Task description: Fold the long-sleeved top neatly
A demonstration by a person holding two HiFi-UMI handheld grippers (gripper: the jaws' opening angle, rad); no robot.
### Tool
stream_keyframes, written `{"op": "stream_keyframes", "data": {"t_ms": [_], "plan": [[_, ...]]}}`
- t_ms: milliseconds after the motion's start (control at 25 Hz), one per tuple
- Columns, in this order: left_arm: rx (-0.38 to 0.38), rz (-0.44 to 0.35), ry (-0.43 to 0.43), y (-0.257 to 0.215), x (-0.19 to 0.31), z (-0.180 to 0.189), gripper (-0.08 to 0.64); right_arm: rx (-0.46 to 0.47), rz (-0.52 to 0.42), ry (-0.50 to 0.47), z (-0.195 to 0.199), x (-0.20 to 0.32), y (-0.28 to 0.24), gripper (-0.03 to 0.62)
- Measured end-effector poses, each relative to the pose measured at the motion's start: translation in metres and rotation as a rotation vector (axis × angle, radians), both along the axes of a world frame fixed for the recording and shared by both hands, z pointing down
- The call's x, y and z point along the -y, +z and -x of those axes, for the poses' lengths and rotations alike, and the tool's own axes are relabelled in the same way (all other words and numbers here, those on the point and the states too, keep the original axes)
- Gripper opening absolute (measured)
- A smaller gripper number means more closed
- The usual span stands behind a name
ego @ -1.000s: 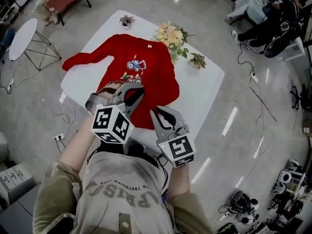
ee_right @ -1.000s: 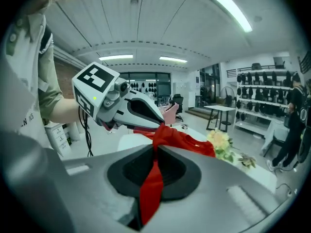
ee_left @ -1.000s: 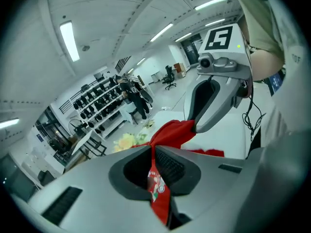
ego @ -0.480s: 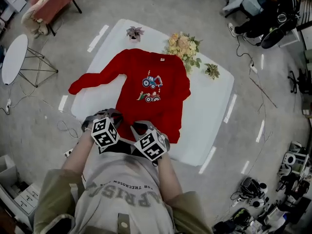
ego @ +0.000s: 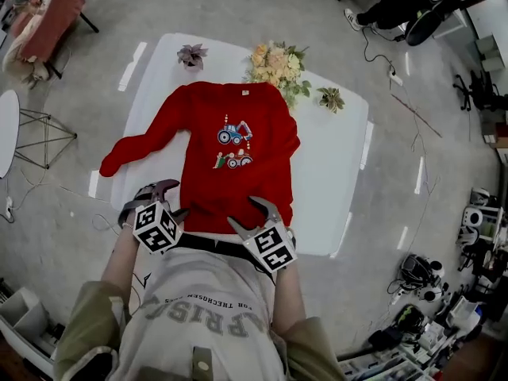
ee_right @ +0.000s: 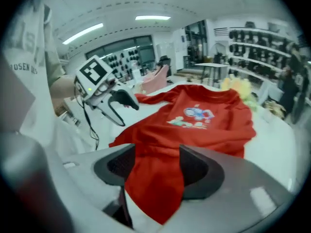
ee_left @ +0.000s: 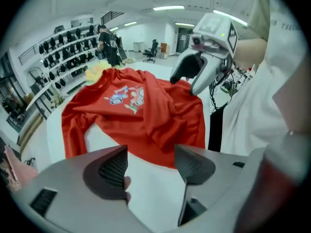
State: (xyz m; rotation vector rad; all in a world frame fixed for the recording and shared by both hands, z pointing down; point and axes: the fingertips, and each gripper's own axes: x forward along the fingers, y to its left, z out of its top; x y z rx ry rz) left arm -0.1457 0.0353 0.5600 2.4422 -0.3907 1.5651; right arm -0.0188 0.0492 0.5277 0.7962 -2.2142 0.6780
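A red long-sleeved top [ego: 234, 161] with a tractor print lies flat on the white table [ego: 333, 173]. Its left sleeve [ego: 131, 151] stretches out to the table's left edge; the other sleeve looks folded in over the body. Both grippers are low at the near hem. On my left gripper [ego: 168, 199] the jaws are opening, and its own view [ee_left: 150, 161] shows only white table between them, with the hem [ee_left: 160, 149] just beyond. My right gripper [ego: 248, 213] is opening too, its jaws [ee_right: 155, 166] astride the hem cloth [ee_right: 155, 193], the pads apart from it.
At the table's far edge stand a bouquet [ego: 274, 62] and two small plants [ego: 190, 54] [ego: 329, 98]. A round side table [ego: 6, 125] stands on the left. Cables and gear lie on the floor at the right, where a person sits at the far corner.
Both grippers came down from above the top to its near hem. Their jaws, shut before, now stand apart.
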Motion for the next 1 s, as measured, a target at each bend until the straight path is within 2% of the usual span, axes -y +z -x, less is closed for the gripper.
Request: {"op": "stream_keyframes", "data": {"t_ms": [80, 120, 200, 280, 400, 520, 720, 840, 920, 1000], "plan": [[-0.056, -0.037, -0.003, -0.016, 0.014, -0.013, 0.284, -0.092, -0.006, 0.139, -0.06, 0.008, 0.012, 0.272], [-0.082, -0.041, 0.013, -0.02, 0.016, -0.025, 0.283, -0.154, 0.014, 0.166, -0.086, 0.005, 0.025, 0.272], [-0.105, -0.016, 0.083, -0.017, 0.004, -0.049, 0.284, -0.255, 0.071, 0.151, -0.118, -0.009, 0.053, 0.272], [-0.066, 0.023, 0.174, -0.002, -0.02, -0.063, 0.286, -0.291, 0.115, 0.117, -0.128, -0.023, 0.07, 0.27], [0.03, 0.039, 0.257, 0.023, -0.051, -0.062, 0.304, -0.279, 0.142, 0.118, -0.129, -0.035, 0.072, 0.27], [0.06, 0.048, 0.27, 0.03, -0.066, -0.057, 0.307, -0.267, 0.175, 0.106, -0.126, -0.055, 0.073, 0.27], [0.057, 0.105, 0.281, 0.032, -0.093, -0.053, 0.307, -0.232, 0.222, 0.139, -0.129, -0.098, 0.075, 0.268], [0.058, 0.137, 0.284, 0.026, -0.099, -0.052, 0.307, -0.216, 0.226, 0.141, -0.13, -0.103, 0.069, 0.27], [0.021, 0.148, 0.237, 0.01, -0.086, -0.053, 0.307, -0.185, 0.185, 0.169, -0.136, -0.09, 0.054, 0.27], [-0.063, 0.131, 0.153, -0.016, -0.055, -0.06, 0.307, -0.153, 0.105, 0.213, -0.149, -0.066, 0.03, 0.271]]}}
